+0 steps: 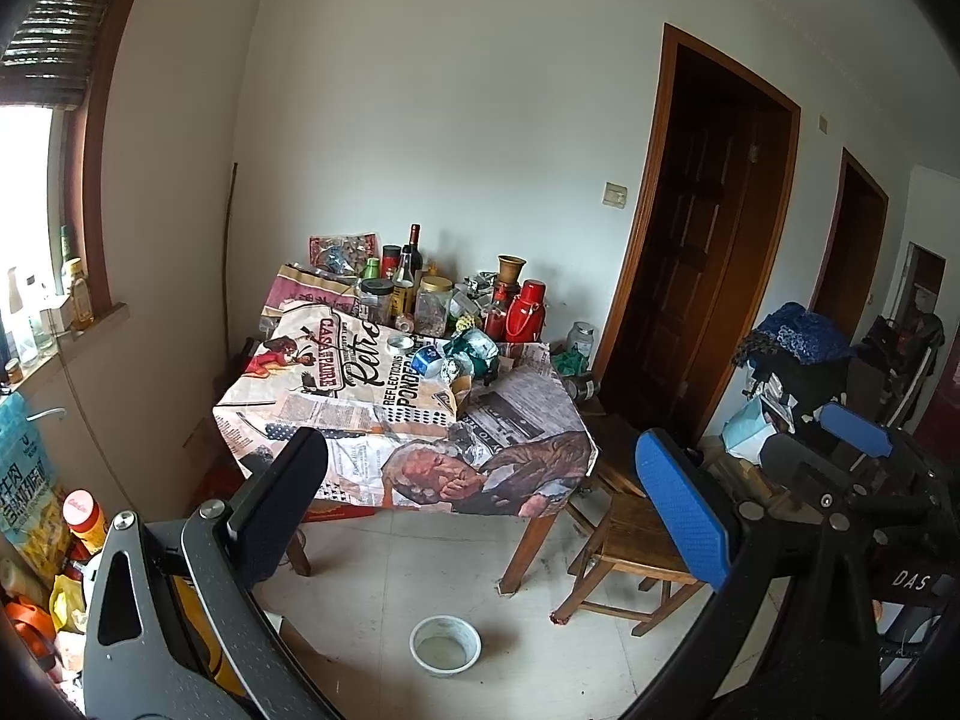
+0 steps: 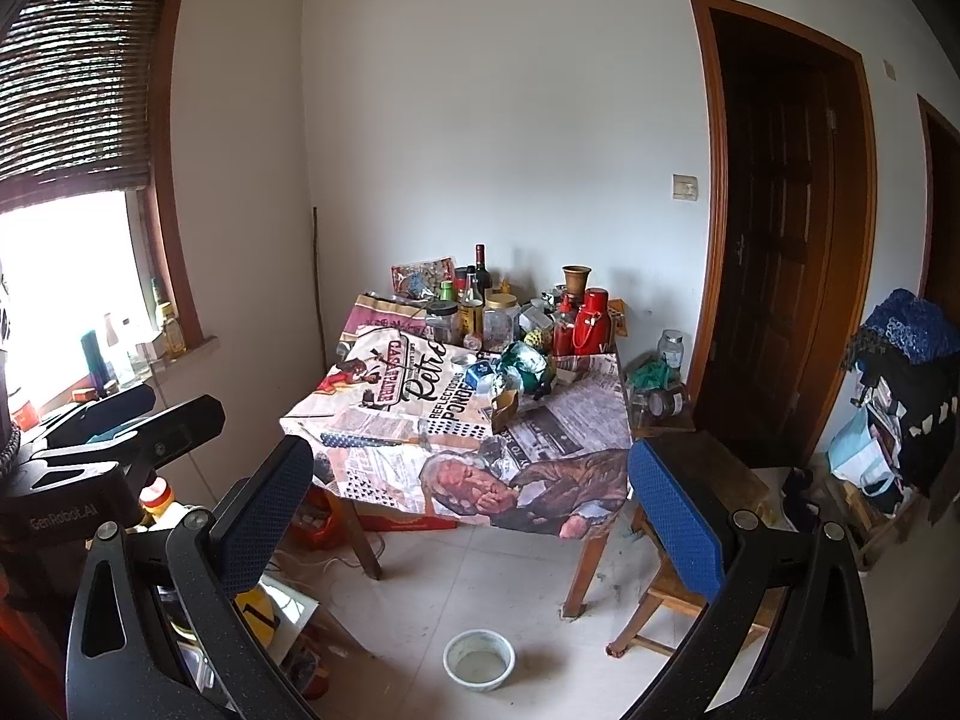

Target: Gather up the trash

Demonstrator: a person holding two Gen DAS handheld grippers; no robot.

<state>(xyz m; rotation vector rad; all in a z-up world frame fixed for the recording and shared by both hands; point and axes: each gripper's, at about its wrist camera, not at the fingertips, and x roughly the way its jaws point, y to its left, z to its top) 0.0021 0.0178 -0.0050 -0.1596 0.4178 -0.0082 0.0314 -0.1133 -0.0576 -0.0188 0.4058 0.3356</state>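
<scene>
A table with a printed newspaper-style cloth stands against the far wall. Near its middle lies trash: a crumpled green-and-white wrapper, a small blue-and-white carton and a torn brown cardboard piece. My left gripper is open and empty, well short of the table. My right gripper is open and empty, also away from the table. The right gripper shows at the left wrist view's right edge, the left one at the right wrist view's left edge.
Bottles, jars and a red thermos crowd the table's back. A wooden chair stands at the table's right. A white bowl sits on the tiled floor. Clutter lines the left wall; dark doors are on the right.
</scene>
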